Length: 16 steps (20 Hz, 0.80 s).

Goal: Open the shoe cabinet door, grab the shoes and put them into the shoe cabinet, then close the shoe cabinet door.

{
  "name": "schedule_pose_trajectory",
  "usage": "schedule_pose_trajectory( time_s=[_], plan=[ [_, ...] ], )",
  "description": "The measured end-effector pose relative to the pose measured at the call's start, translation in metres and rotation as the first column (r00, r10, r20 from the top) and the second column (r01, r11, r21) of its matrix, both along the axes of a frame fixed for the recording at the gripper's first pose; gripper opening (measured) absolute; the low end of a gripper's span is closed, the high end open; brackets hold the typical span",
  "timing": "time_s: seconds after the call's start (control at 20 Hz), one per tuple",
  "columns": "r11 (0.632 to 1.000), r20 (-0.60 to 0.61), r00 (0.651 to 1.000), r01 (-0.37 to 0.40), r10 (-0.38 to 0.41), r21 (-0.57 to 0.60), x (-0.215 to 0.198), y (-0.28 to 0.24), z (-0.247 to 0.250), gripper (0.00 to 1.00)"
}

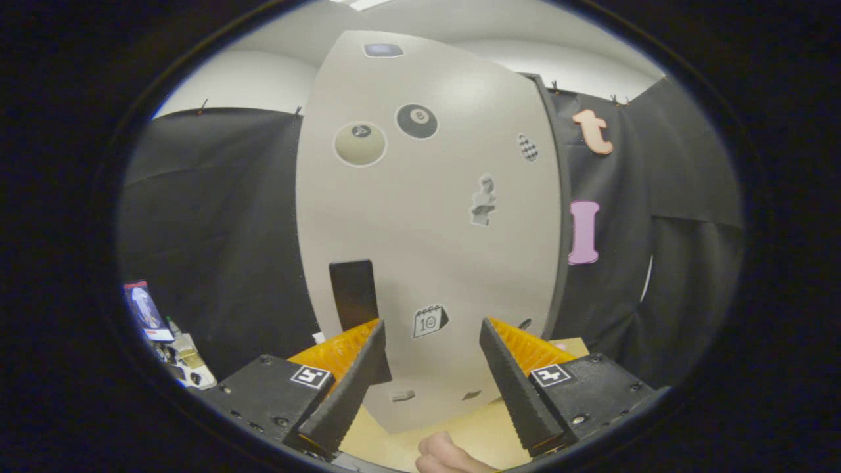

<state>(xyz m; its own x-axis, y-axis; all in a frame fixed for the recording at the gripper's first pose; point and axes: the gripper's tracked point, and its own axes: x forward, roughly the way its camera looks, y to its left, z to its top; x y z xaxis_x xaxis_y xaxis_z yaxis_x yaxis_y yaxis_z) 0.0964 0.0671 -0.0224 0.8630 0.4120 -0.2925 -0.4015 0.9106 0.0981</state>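
Shoe cabinet door (427,217): pale, stickered, apparently closed, just ahead of the gripper (431,335). Gripper released, fingers apart, grasping nothing. Dark handle (353,293) beside one finger.

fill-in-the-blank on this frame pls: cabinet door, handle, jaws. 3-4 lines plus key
1. The shoe cabinet door is ____.
2. The jaws of the gripper stand ____, with nothing between them.
3. The dark handle on the door sits just ahead of the ____ jaw.
4. Among the stickers on the door is a black billiard ball with the number ____.

Missing words: closed; open; left; 8
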Motion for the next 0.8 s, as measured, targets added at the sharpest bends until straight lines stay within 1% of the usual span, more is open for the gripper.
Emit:
schedule_pose_trajectory(
  time_s=[0.15,0.3,0.6,0.75,0.8],
  plan=[
    [0.999,0.024,0.999,-0.023,0.024,-0.045,0.010,0.023,-0.005,0.97],
    [0.997,0.048,0.999,-0.014,0.018,-0.081,0.017,0.029,-0.006,0.97],
    [0.996,0.066,0.998,0.013,-0.008,-0.087,0.024,0.034,-0.012,0.97],
    [0.997,0.079,0.997,0.031,-0.026,-0.065,0.021,0.030,-0.009,0.97],
    [0.999,0.087,0.996,0.017,-0.013,-0.049,0.018,0.033,-0.007,0.97]
  ],
)
